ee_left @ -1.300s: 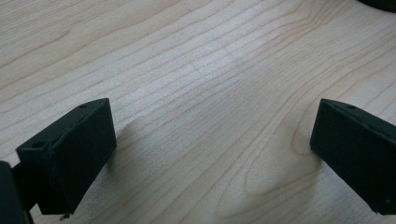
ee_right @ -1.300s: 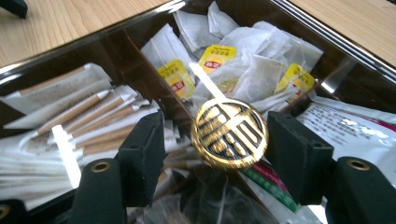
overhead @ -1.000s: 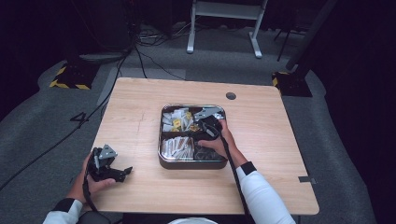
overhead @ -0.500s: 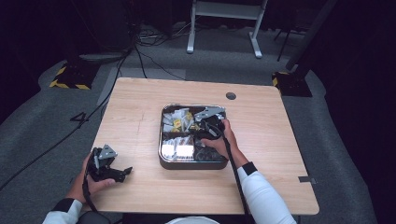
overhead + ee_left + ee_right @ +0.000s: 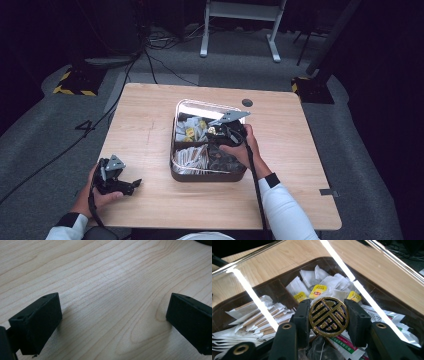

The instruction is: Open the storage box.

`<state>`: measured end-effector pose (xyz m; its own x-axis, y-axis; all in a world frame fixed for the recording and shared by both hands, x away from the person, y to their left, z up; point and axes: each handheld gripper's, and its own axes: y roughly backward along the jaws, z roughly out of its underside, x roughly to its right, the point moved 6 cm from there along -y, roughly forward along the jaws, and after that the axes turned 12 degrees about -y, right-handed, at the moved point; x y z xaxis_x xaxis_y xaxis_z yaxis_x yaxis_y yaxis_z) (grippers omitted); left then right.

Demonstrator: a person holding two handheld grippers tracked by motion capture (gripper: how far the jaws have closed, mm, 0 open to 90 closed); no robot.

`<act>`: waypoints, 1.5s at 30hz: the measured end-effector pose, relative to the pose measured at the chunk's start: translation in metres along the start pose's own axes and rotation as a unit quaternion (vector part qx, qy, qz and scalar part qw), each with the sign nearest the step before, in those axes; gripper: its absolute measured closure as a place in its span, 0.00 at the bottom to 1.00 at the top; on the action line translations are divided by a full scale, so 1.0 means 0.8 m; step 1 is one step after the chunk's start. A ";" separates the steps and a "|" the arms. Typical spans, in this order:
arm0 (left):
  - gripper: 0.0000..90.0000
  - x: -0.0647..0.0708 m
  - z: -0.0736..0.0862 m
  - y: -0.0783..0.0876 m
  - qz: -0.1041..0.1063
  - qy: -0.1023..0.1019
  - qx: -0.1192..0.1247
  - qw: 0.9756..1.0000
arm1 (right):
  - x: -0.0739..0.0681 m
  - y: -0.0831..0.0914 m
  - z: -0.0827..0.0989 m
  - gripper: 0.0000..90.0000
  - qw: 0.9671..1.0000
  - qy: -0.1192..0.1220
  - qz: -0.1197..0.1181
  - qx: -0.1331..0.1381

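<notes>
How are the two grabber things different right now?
The right gripper has its black jaws shut on a round black-and-gold badge; the left gripper has its jaws wide open, holding nothing. The right one is over the divided metal tray; the left rests on the bare wooden table. Both have black jaws.

Tea-bag tags [image 5: 318, 293]: print too small to read. Sachets [image 5: 342, 343]: partly hidden behind round black-and-gold token [image 5: 328, 316]. Tray [image 5: 249, 290]: near side cut off by frame edge.
</notes>
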<state>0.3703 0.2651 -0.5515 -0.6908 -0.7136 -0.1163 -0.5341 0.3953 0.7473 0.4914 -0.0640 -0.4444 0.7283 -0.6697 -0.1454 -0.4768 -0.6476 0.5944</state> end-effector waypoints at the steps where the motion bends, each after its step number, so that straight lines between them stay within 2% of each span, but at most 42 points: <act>1: 0.01 0.000 0.000 0.000 0.000 -0.001 0.000 1.000 | 0.002 0.005 -0.003 0.65 1.000 -0.004 0.001 0.005; 11: 0.01 0.000 0.000 0.000 0.000 -0.001 0.000 1.000 | 0.005 0.020 -0.011 0.65 1.000 -0.008 0.008 0.022; 15: 0.01 0.000 0.000 0.000 0.000 -0.002 0.000 1.000 | 0.004 0.024 -0.011 0.65 1.000 0.003 0.008 0.017; 19: 0.01 0.000 0.000 0.000 0.000 -0.002 0.000 1.000 | 0.007 0.028 -0.011 0.65 1.000 0.003 0.010 0.017; 28: 0.01 0.000 0.000 0.000 0.001 -0.002 0.000 1.000 | 0.031 0.062 -0.005 0.65 0.999 -0.001 0.019 0.030; 31: 0.01 0.000 0.000 0.000 0.001 -0.002 0.000 1.000 | 0.045 0.078 0.004 0.65 0.999 -0.007 0.029 0.031; 33: 0.01 0.000 0.000 0.000 0.000 -0.002 0.000 1.000 | 0.050 0.086 0.008 0.65 0.999 -0.007 0.027 0.028; 45: 0.01 0.000 0.000 0.000 0.002 -0.003 -0.001 1.000 | 0.069 0.115 0.021 0.65 0.999 -0.016 0.041 0.031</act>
<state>0.3703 0.2656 -0.5514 -0.6956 -0.7086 -0.1181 -0.5313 0.3969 0.7485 0.4792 -0.1669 -0.4109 0.6700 -0.7321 -0.1232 -0.5648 -0.6103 0.5554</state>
